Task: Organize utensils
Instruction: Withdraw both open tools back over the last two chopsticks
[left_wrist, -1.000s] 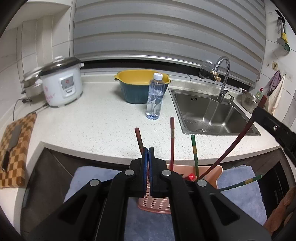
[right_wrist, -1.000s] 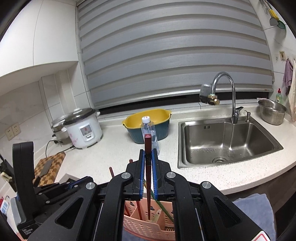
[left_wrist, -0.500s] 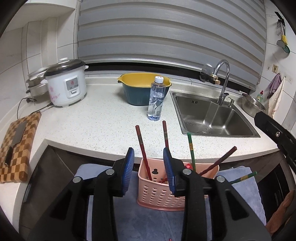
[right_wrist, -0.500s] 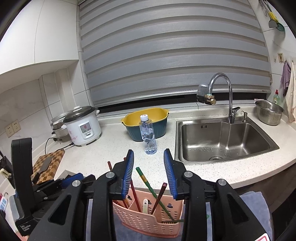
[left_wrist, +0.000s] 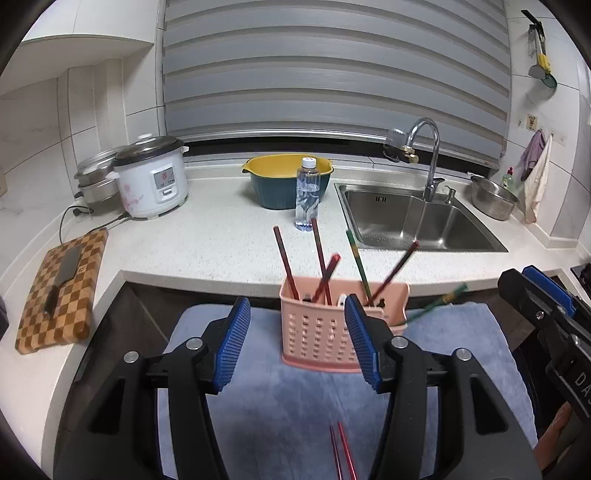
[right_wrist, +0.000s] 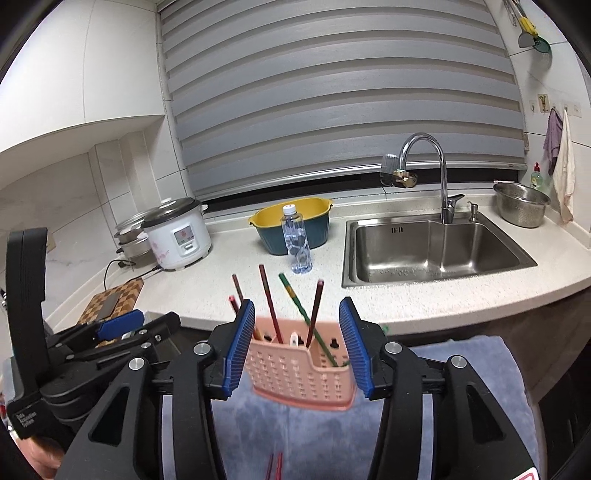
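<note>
A pink perforated utensil basket (left_wrist: 317, 332) (right_wrist: 299, 373) stands on a blue-grey towel (left_wrist: 280, 406) (right_wrist: 476, 365). Several red and green chopsticks (left_wrist: 286, 264) (right_wrist: 269, 299) stand in it; one green chopstick (left_wrist: 436, 302) pokes out to its right. A red pair of chopsticks (left_wrist: 341, 458) (right_wrist: 275, 469) lies on the towel near me. My left gripper (left_wrist: 295, 339) is open and empty, just in front of the basket. My right gripper (right_wrist: 297, 347) is open and empty, its jaws either side of the basket in view.
On the white counter stand a water bottle (left_wrist: 306, 192), a yellow-and-teal bowl (left_wrist: 286, 181), a rice cooker (left_wrist: 151, 177), a checkered cutting board with a knife (left_wrist: 61, 288), a steel sink (left_wrist: 413, 218) with tap, and a steel bowl (left_wrist: 493, 201).
Both grippers opened and let go of their chopsticks, which now stand in the basket. Both grippers pulled back from the basket, showing a red pair on the towel.
</note>
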